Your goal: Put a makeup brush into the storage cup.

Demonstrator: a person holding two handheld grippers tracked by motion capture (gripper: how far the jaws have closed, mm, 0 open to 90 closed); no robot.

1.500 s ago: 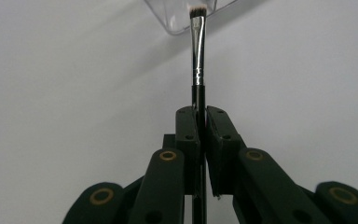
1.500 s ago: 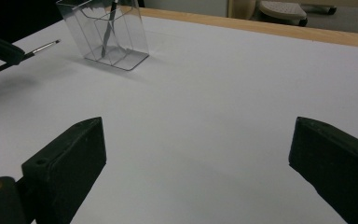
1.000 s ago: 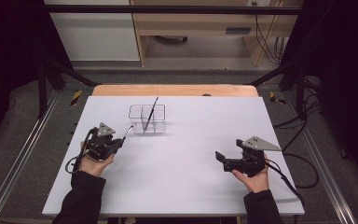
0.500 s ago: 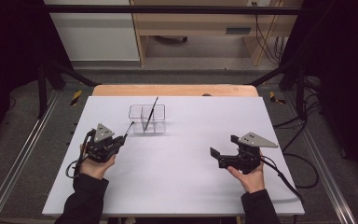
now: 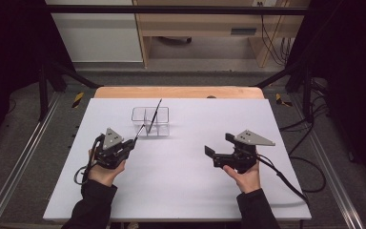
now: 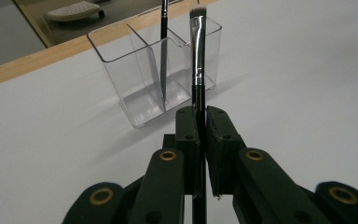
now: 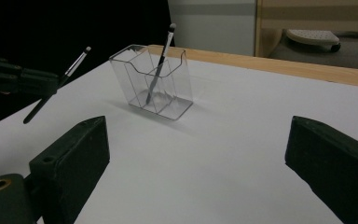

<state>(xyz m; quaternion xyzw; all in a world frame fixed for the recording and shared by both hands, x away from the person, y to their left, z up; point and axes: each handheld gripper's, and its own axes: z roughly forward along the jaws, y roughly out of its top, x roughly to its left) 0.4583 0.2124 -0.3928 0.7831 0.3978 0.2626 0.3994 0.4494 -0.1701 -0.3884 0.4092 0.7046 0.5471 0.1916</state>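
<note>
brush [image 6: 197, 56] clamped in left gripper [image 6: 200, 122] | bristles toward organizer [image 6: 140, 70] | right gripper [image 7: 196, 154] wide

A white counter [image 5: 181, 191] with a wooden far edge [image 5: 178, 92] stood on a grey floor [image 5: 24, 138]. Beyond it were a white cabinet [image 5: 95, 33] and a light wooden desk [image 5: 209, 24], with cables [image 5: 274, 43] hanging beside it. Black curtains [image 5: 9, 57] darkened both sides, and metal rails [image 5: 14, 171] flanked the counter.
</note>
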